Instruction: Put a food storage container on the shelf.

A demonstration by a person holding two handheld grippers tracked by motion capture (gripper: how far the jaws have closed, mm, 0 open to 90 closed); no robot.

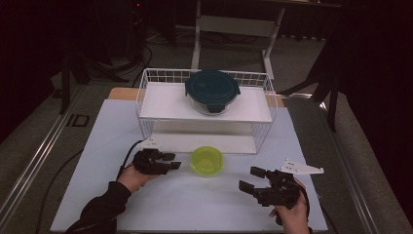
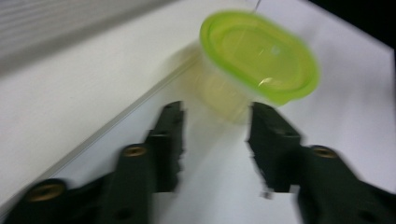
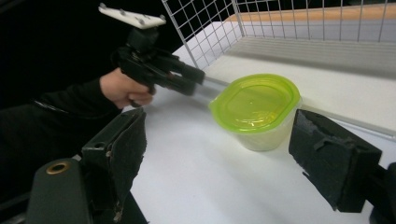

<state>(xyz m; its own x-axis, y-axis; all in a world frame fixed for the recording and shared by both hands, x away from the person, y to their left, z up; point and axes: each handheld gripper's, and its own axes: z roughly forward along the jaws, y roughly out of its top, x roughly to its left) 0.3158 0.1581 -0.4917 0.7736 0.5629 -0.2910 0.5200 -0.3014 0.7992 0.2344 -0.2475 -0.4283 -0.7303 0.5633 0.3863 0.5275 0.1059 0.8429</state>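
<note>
- The small tub with the lime-green lid (image 1: 207, 161) stands upright on the table (image 1: 195, 204), lid on, just in front of the wire basket's (image 1: 146, 92) lower front edge.
- Your left gripper (image 1: 170, 161) sits just to the tub's left, pointing at it; its jaws are spread apart with nothing between them, and in the left gripper view the tub (image 2: 258, 60) lies just beyond their tips, blurred.
- Your right gripper (image 1: 252, 178) is off to the tub's right and nearer you, jaws wide apart and empty; in the right gripper view the tub (image 3: 256, 109) shows between them but farther off.
- Behind the tub, the basket holds a white shelf (image 1: 165, 105); on it stands a clear round container with a dark teal lid (image 1: 212, 90).
- Bare table lies between each gripper and the tub.
</note>
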